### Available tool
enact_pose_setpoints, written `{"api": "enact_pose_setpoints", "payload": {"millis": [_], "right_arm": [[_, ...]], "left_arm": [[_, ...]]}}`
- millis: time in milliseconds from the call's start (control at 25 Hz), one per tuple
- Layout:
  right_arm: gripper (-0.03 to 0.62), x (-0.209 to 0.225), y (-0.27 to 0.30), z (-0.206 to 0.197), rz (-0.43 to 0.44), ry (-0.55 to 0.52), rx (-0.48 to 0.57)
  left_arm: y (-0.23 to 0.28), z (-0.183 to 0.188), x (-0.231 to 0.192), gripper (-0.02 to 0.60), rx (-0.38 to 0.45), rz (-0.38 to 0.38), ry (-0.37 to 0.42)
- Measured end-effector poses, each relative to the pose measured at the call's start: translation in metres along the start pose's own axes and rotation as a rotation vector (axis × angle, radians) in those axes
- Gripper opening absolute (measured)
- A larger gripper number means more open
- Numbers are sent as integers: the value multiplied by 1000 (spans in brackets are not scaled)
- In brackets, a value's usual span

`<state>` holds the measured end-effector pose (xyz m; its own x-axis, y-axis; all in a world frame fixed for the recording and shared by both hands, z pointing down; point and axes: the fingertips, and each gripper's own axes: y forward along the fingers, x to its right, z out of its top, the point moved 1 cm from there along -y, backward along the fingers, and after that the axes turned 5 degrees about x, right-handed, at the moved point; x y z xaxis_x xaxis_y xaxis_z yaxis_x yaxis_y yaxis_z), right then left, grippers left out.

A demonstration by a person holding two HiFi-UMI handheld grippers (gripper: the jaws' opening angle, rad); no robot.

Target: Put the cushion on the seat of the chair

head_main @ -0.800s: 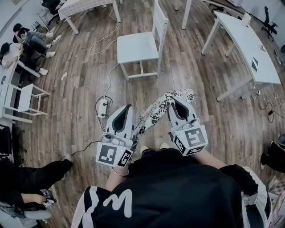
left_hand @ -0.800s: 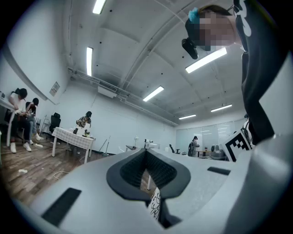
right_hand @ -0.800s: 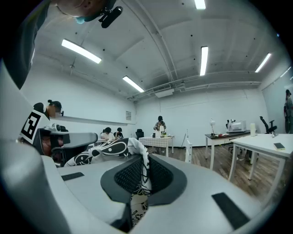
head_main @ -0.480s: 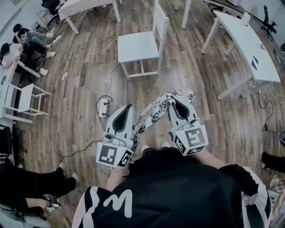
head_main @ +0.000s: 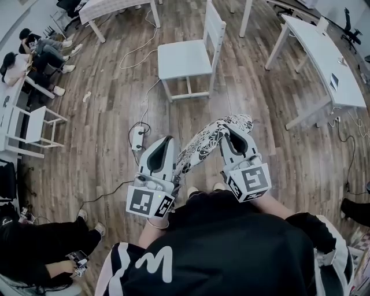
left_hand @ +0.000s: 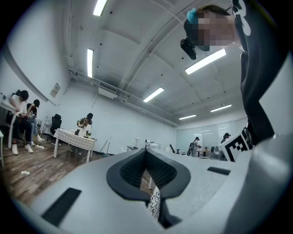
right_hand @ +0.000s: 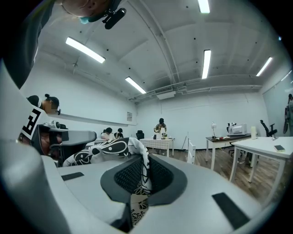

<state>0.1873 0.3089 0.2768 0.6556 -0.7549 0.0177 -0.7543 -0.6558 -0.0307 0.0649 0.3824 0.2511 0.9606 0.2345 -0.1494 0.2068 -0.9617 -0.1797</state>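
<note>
A black-and-white patterned cushion hangs in the air between my two grippers, above the wooden floor. My left gripper is shut on its left edge; a strip of the patterned fabric shows pinched between the dark pads. My right gripper is shut on the cushion's right end, and the fabric bulges over the left jaw and runs down between the pads. The white chair stands farther ahead with its seat bare and its backrest on the right. Both grippers are well short of it.
A power strip and cables lie on the floor between me and the chair. A long white table stands at the right, another table at top left. People sit at the left, by a small white chair.
The chair and floor have shifted slightly in the head view. Both grippers keep the same hold on the cushion. The legs of a seated person at lower left have drawn back.
</note>
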Motion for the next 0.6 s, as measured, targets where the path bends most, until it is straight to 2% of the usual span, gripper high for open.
{"api": "enact_pose_setpoints", "payload": {"millis": [360,600], "right_arm": [[32,-21,6,-8,-53,11,4],[32,-25,1,-13,-85,28,-10]], "left_arm": [[-13,-1,-19,3,-6,-39,0],[-15,-7,-15,3,-14,-82,-14]]}}
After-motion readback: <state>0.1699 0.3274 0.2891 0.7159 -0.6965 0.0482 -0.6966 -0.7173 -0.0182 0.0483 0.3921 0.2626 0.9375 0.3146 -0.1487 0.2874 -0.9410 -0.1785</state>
